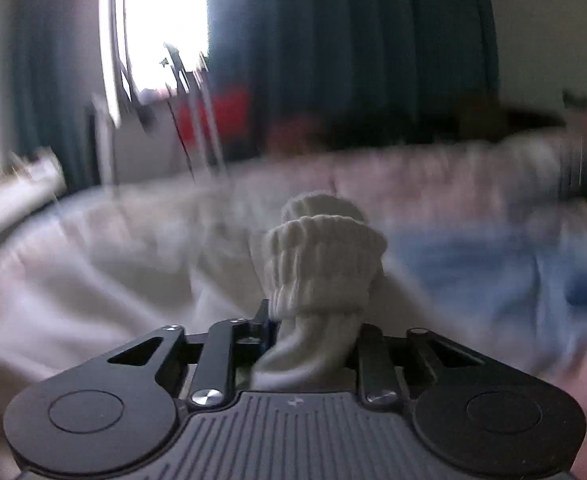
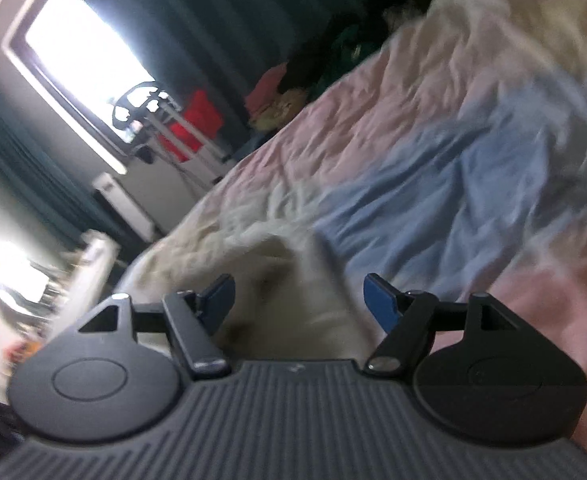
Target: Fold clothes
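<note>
A pair of cream ribbed socks (image 1: 321, 264) stands up out of my left gripper (image 1: 313, 320), which is shut on them; their cuffs fold over above the jaws. The socks hide the fingertips. Behind them lies a blurred bed (image 1: 433, 184) with a pink, cream and blue cover. In the right wrist view my right gripper (image 2: 299, 300) is open, its blue pads (image 2: 379, 300) wide apart with nothing between them. It hovers tilted over a cream part of the cover (image 2: 277, 264), beside a blue patch (image 2: 433, 192).
A bright window (image 2: 81, 56) and dark teal curtains (image 1: 353, 40) stand beyond the bed. A drying rack with a red item (image 2: 197, 124) is by the window, over a white radiator (image 2: 121, 204). Dark and coloured clothes (image 2: 333, 60) are piled at the bed's far side.
</note>
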`<move>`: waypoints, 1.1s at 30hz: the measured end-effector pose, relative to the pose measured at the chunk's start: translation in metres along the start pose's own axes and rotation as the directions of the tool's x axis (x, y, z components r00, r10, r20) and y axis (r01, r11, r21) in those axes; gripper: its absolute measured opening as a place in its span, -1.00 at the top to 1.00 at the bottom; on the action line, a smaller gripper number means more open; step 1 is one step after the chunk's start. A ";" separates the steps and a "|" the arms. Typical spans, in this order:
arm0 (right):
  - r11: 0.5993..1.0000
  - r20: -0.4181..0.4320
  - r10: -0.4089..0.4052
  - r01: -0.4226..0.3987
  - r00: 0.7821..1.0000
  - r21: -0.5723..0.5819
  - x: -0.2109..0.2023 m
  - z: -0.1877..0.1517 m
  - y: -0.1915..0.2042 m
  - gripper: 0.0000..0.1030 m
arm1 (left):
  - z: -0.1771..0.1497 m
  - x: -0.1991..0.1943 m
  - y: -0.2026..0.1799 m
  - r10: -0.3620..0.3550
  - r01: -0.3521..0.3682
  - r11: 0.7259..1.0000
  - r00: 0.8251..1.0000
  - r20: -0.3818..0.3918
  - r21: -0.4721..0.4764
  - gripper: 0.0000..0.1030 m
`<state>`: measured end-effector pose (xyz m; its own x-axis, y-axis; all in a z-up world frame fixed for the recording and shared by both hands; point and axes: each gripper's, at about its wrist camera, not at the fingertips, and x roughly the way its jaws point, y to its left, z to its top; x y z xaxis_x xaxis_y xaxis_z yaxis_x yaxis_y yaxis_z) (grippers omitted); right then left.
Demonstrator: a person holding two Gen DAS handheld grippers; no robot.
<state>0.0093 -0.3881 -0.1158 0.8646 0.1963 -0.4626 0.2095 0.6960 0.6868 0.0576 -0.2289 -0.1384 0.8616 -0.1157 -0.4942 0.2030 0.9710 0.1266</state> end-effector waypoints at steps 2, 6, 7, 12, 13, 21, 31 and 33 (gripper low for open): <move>0.998 -0.031 0.038 -0.036 0.999 0.057 0.006 0.001 -0.008 -0.44 | -0.001 -0.003 0.002 -0.019 0.019 1.000 1.000 0.007 0.012 0.25; 0.991 -0.064 0.091 -0.084 0.994 0.103 0.015 -0.002 -0.009 -0.44 | 0.004 -0.014 0.024 -0.081 0.081 0.997 0.996 -0.044 0.003 -0.41; 0.989 -0.070 0.107 -0.099 0.992 0.106 0.017 -0.003 -0.007 -0.44 | 0.003 -0.020 0.030 -0.094 0.094 0.996 0.994 -0.050 0.004 -0.67; 0.985 -0.100 0.152 -0.142 0.983 0.095 0.024 -0.012 0.002 -0.44 | 0.000 -0.052 0.059 -0.157 0.159 0.987 0.984 -0.080 0.010 -0.70; 0.986 -0.108 0.151 -0.142 0.983 0.087 0.028 -0.013 0.005 -0.44 | 0.000 -0.058 0.065 -0.170 0.172 0.985 0.982 -0.086 0.011 -0.70; 0.992 -0.173 0.127 -0.129 0.977 -0.002 0.056 -0.030 0.027 -0.44 | -0.007 -0.088 0.129 -0.073 0.072 0.997 0.995 -0.071 -0.019 -0.70; 0.986 -0.079 0.054 -0.066 0.995 -0.152 0.065 -0.044 0.047 -0.22 | -0.006 -0.098 0.139 -0.060 0.060 0.998 0.998 -0.019 -0.011 -0.70; 0.982 -0.056 0.042 -0.052 0.998 -0.179 0.066 -0.047 0.050 0.01 | -0.006 -0.095 0.141 -0.068 0.067 0.998 0.998 -0.014 -0.017 -0.70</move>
<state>0.0558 -0.3080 -0.1381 0.8457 0.2639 -0.4639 0.0794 0.7973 0.5983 0.0011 -0.0794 -0.0789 0.8393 -0.1781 -0.5138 0.2525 0.9645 0.0781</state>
